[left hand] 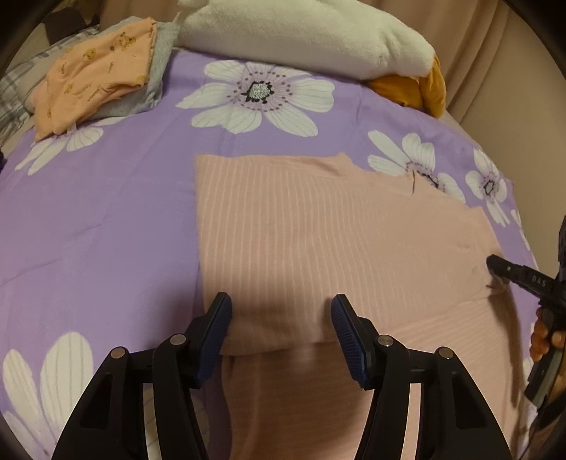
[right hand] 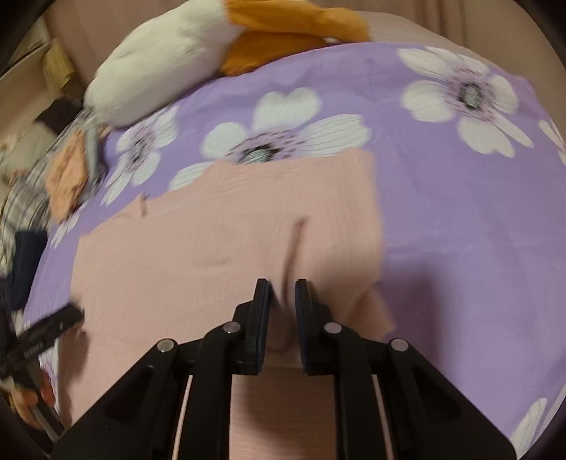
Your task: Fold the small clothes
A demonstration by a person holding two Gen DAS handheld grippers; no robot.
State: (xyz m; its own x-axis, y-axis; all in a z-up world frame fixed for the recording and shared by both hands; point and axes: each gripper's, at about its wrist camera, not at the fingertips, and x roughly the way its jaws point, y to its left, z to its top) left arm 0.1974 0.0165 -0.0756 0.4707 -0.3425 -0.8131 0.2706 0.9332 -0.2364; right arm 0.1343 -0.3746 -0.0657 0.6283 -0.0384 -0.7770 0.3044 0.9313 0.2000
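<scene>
A pink ribbed garment (left hand: 318, 226) lies spread on the purple flowered bedspread (left hand: 106, 219). In the left wrist view my left gripper (left hand: 281, 313) is open, its blue-padded fingers straddling the garment's near left part above a folded edge, with nothing pinched between them. My right gripper (right hand: 282, 293) is nearly closed on a raised fold of the pink garment (right hand: 198, 247) near its right edge, and a crease runs away from its tips. The right gripper (left hand: 495, 265) also shows at the right of the left wrist view, and the left gripper (right hand: 70, 316) at the left of the right wrist view.
A stack of folded clothes (left hand: 102, 74), peach on grey, sits at the far left of the bed. A white plush bundle (left hand: 300, 32) and an orange cloth (left hand: 421, 92) lie along the far edge. Plaid fabric (left hand: 14, 92) is at the left border.
</scene>
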